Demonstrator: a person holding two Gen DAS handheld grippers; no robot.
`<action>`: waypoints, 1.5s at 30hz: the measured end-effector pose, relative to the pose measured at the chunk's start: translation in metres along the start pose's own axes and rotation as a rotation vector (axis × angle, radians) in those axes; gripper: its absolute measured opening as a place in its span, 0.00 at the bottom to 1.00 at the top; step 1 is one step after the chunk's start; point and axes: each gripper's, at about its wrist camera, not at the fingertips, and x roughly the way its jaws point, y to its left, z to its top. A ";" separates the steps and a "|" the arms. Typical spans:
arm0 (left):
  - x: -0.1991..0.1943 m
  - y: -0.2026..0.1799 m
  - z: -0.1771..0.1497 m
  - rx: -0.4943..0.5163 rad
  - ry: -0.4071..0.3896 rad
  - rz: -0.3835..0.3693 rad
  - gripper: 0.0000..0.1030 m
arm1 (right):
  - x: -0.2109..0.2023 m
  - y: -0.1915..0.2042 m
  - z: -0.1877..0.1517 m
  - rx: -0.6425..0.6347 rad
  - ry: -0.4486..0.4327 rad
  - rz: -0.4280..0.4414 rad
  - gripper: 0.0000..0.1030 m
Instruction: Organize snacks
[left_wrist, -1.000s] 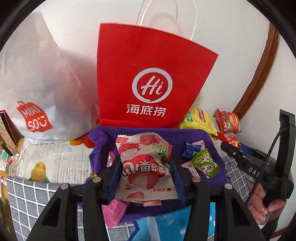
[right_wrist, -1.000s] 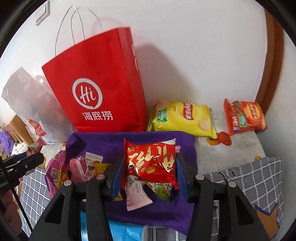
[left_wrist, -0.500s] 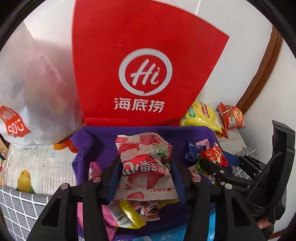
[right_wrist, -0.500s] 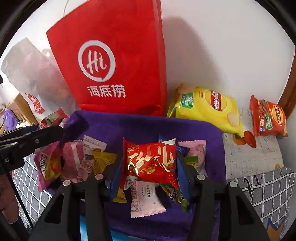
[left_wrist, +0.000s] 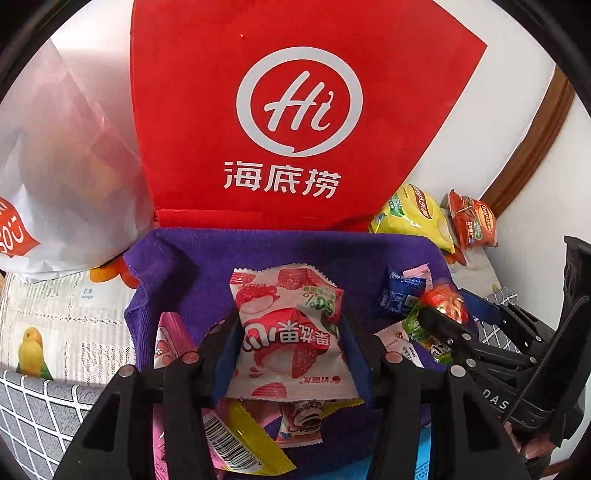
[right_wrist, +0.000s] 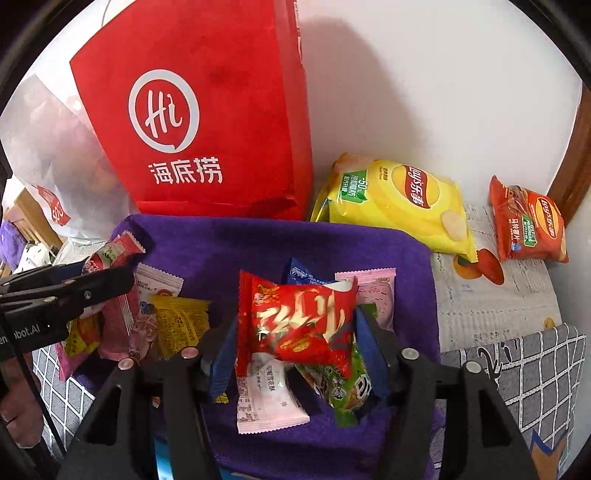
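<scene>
Left hand-held gripper (left_wrist: 291, 343): jaws easing apart, pink-and-white strawberry snack packet (left_wrist: 291, 332) between blue pads, still touching both sides, over purple cloth bin (left_wrist: 207, 266). Right hand-held gripper (right_wrist: 295, 343): jaws opening, red foil snack packet (right_wrist: 295, 321) between them, contact with right pad unclear. Loose packets heaped in bin below. Red paper bag (right_wrist: 207, 122) upright behind bin; yellow chip bag (right_wrist: 399, 203) beside it on desk.
</scene>
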 end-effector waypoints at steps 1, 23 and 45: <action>-0.001 0.000 0.001 -0.004 -0.003 -0.003 0.54 | -0.001 -0.001 0.000 0.004 -0.002 -0.001 0.66; -0.111 -0.006 -0.041 -0.018 -0.090 0.046 0.71 | -0.116 0.013 -0.015 0.059 -0.070 -0.103 0.74; -0.259 -0.053 -0.190 0.043 -0.241 0.121 0.92 | -0.285 0.039 -0.156 0.136 -0.188 -0.138 0.92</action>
